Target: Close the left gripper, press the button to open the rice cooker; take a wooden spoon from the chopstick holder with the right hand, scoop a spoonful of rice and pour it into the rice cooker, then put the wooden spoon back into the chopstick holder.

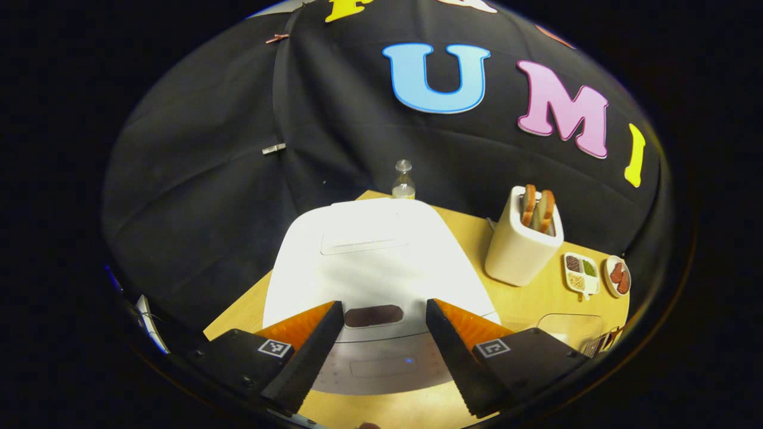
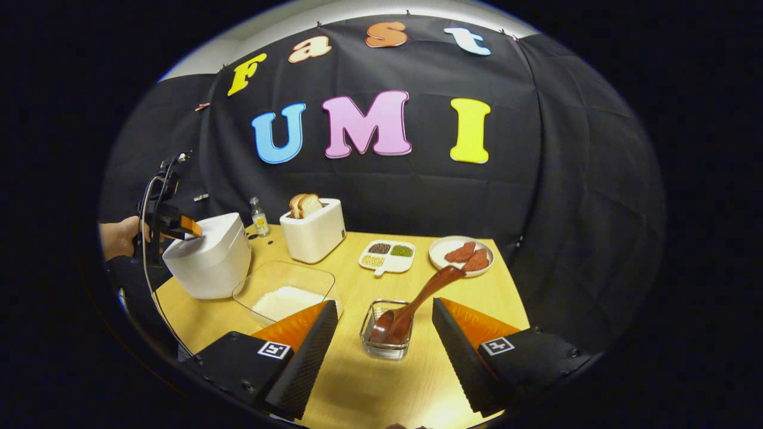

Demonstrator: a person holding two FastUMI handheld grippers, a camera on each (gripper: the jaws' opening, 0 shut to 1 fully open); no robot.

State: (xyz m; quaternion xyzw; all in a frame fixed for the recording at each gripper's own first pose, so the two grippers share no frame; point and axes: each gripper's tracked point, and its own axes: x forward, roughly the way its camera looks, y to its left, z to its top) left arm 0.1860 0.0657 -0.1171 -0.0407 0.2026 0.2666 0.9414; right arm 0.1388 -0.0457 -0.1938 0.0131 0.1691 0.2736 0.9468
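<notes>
1. Both sets of jaws stand wide, holding nothing; the left gripper hovers over the shut rice cooker.
2. The wooden spoon leans in the chopstick holder on the table, before the right gripper.
3. It looks light, stiff and smooth; grip mid-handle.

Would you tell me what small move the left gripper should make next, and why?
Probably close the left gripper. Its fingers stand wide apart above the rice cooker, whose lid is down, and the dark button lies between them; shut fingers could press it. The wooden spoon waits in its holder.
</notes>
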